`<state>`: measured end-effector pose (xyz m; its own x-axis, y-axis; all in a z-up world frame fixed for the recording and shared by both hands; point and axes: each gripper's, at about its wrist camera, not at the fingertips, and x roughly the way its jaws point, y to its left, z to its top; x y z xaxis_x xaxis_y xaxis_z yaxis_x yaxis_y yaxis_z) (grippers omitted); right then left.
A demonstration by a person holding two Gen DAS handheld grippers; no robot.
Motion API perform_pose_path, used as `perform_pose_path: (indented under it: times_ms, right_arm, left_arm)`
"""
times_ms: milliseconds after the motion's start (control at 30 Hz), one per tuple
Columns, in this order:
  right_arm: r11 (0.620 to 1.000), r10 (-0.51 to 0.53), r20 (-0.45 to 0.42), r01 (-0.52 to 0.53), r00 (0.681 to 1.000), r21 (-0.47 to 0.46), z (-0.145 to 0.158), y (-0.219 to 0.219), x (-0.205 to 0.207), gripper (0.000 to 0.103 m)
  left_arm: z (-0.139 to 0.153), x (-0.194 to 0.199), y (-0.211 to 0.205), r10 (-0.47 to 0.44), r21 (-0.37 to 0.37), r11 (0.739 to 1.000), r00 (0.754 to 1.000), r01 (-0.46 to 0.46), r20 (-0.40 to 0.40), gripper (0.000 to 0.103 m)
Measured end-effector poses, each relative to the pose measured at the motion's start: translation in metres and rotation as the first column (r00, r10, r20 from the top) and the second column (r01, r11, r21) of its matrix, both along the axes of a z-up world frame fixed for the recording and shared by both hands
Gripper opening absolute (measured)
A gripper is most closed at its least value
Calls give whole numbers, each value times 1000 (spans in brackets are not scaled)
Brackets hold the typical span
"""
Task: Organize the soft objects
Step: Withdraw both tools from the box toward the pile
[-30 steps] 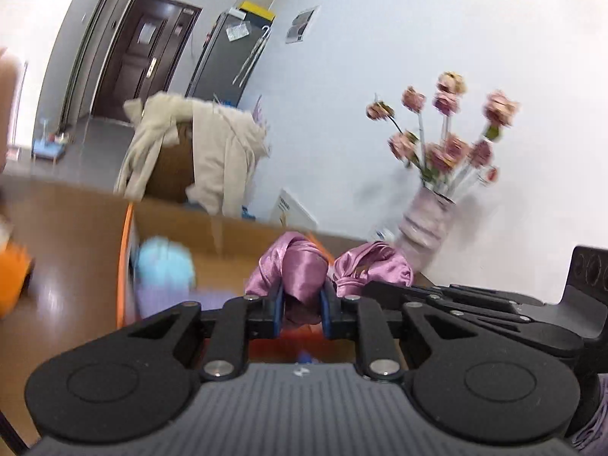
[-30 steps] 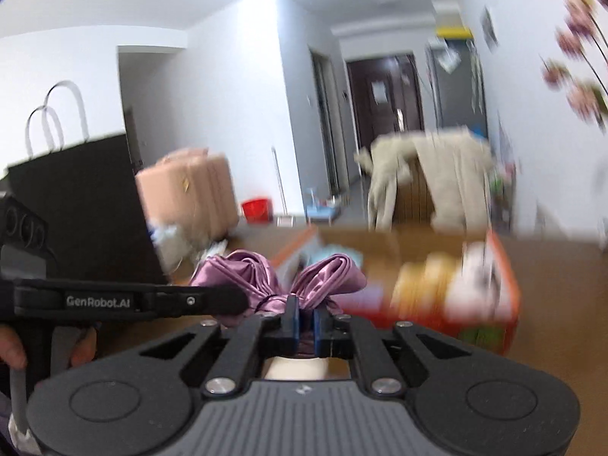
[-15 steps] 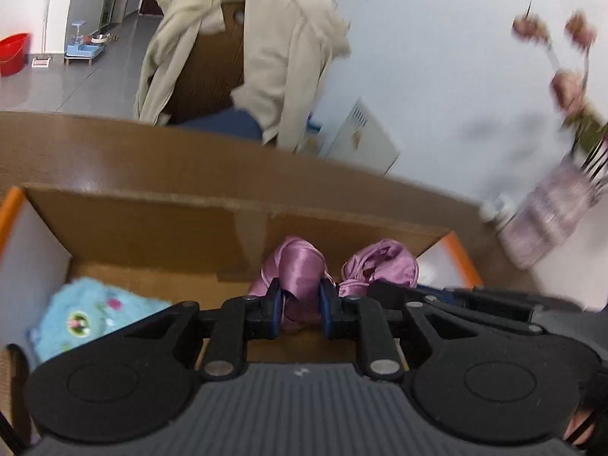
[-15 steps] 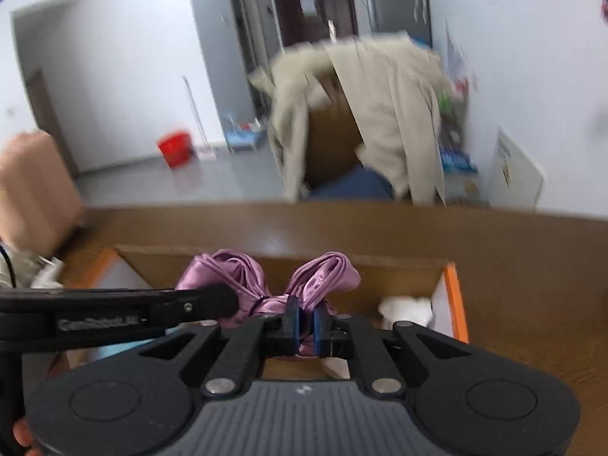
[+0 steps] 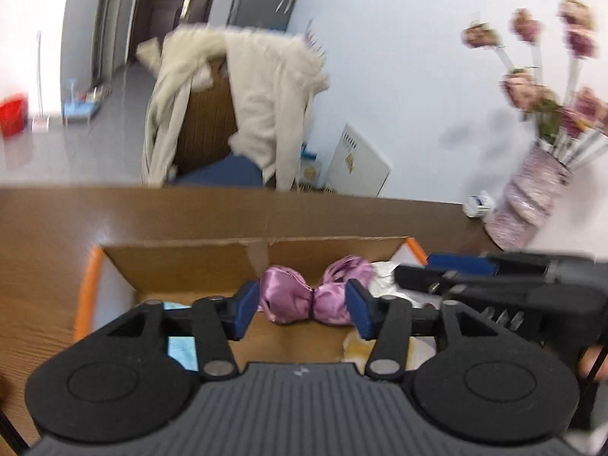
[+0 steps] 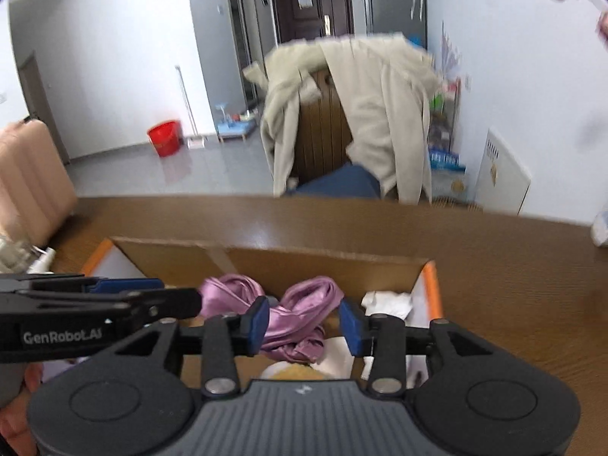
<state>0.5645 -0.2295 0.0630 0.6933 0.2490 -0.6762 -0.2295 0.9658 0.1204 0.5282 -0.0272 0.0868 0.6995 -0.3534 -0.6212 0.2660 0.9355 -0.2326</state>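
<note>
Satin bow in the box
Glossy pink bow (image 5: 311,298) lies crosswise in the cardboard box (image 5: 182,262); left gripper (image 5: 302,306) and right gripper (image 6: 304,321) spread, empty.

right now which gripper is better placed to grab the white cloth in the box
Right. The right gripper hangs open with the white cloth just beyond its right finger; the left gripper sits further left.

a home: coat (image 6: 364,114) over chair, front door (image 6: 309,3), flower vase (image 5: 532,197).
</note>
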Motion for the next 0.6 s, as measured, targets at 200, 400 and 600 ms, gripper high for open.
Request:
perform_pose_path:
  times_ms: [200,400,600]
  right_arm:
    - [1000,27,132,-28,991,6,73,-18,-77,53]
    - [998,57,251,-59,966,0,116,-34,-178,65]
    - [994,104,362,-109,927,-5,120,-34,-296,75]
  left_arm:
    - [49,-100,19,12,95,995,984,-29,177,74]
    - [80,-211,34,8,111,993,949,-45,315,85]
    - [71,-324,43,55,79,992,894,-101,444,94]
